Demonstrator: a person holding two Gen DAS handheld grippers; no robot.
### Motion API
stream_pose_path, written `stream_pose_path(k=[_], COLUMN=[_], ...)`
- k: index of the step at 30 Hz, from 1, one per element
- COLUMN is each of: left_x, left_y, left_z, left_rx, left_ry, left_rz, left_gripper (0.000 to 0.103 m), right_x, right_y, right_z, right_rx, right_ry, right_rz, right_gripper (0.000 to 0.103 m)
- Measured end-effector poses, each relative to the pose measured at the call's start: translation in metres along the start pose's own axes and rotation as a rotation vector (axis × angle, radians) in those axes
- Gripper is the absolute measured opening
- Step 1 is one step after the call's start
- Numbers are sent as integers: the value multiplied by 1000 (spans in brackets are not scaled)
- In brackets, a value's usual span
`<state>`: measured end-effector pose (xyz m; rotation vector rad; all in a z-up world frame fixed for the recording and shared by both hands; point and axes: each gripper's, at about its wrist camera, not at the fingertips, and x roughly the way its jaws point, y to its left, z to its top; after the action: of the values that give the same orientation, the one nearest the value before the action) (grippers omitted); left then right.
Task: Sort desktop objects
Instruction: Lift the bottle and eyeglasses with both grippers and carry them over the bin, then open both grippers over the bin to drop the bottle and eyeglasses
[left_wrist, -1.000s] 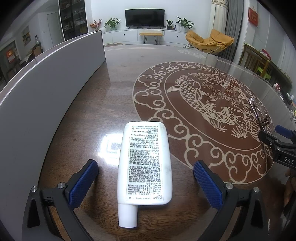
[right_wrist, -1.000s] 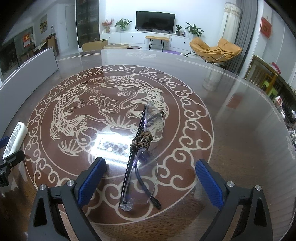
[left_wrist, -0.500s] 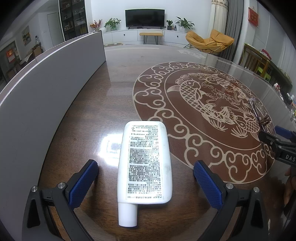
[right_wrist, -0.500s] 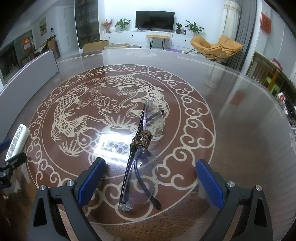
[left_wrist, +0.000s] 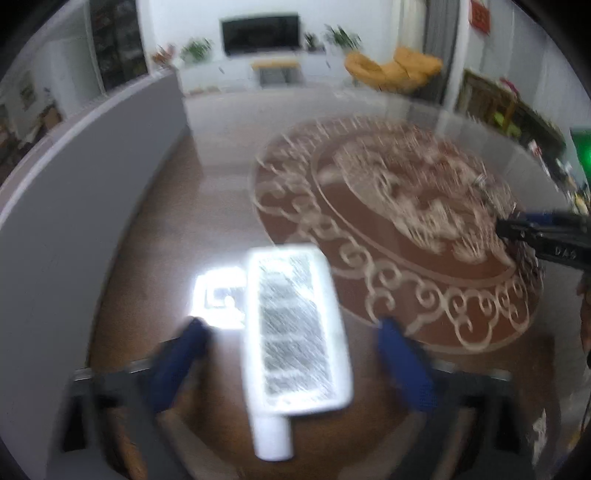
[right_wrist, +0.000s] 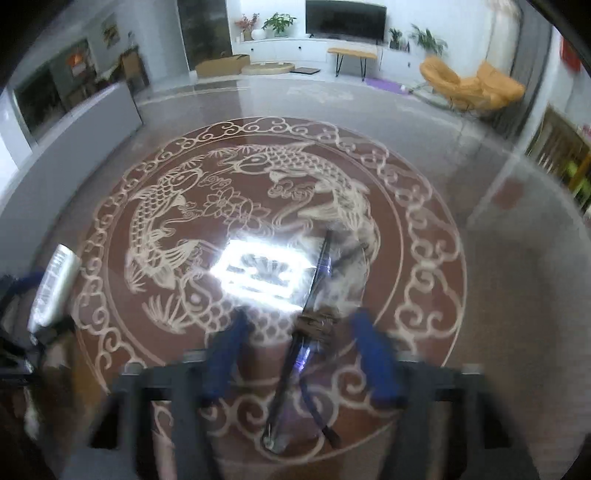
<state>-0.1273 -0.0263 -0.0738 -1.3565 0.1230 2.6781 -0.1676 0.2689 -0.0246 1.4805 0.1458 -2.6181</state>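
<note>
Glossy brown tabletop (left_wrist: 207, 206) with a pale carp medallion fills both views, a living room with a television and yellow chairs behind it.

Left wrist view: a flat white tube (left_wrist: 295, 328) lies cap toward the camera, lengthwise between the blue pads of the left gripper (left_wrist: 291, 365). The jaws have just been closing; the picture is smeared, and a strip of table shows on each side of the tube, so the pads do not seem to press on it yet. A grey partition (left_wrist: 74, 206) curves along the left. At the right edge the dark tip of the right gripper (left_wrist: 532, 236) reaches in; the glasses there are only a blur.

Right wrist view: a pair of rimless glasses (right_wrist: 314, 314) with thin dark arms, folded and wrapped with a brown tie, lies on the medallion and runs up between the right gripper's (right_wrist: 299, 354) pads. These jaws too have just been closing, and gaps remain on both sides of the frame, so I read them as not yet gripping. Far left, the tube (right_wrist: 55, 284) shows again beside the other gripper.

Handling, as I judge it: the tube is light, slightly squashy and slick, best pinched across its flat sides near the middle. The glasses are light but fragile, so the bundled arms are safer to grip than the lenses.

Only the right view shows the glasses clearly, and only the left shows the tube's printed label.
</note>
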Motion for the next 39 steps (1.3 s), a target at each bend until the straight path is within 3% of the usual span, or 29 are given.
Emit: stream_pose_path(k=[3,6,12,18,23,27,31,37,39], left_x=[-3,-14,-54,-130,-190,-192,-153,-98,-90], left_y=[6,7,18,57,135,210,276,306,308], left_z=[3,-8,-17,4,28,33,22,9,5], left_rx=[-24,-12,-125,-200,-266,-344,-435,-461,-463], left_ry=[12,-13,-83,-202,-272,-233,-108,48,49], left_rz=[-6,5,-68,-113,-12,116,192,223,209], left_gripper=[51,51,51,51,51,51,51,51,54], right_x=[-1,-14,-50,-90,-125,-137,-113,-32,-10], right_y=[8,6,26,90,186,287,375,457,466], right_z=[5,2,6,47,97,132,144,138,138], right_rx=[-10,3,-35,-149,-245,-346,-444,-531,-529], right_ry=[19,17,5,-55,-132,-193,-144,-7,49], right_rz=[-6,46,117,208,344,465,505,467,459], right_gripper=[21,21,21,21,21,21,21,22,25])
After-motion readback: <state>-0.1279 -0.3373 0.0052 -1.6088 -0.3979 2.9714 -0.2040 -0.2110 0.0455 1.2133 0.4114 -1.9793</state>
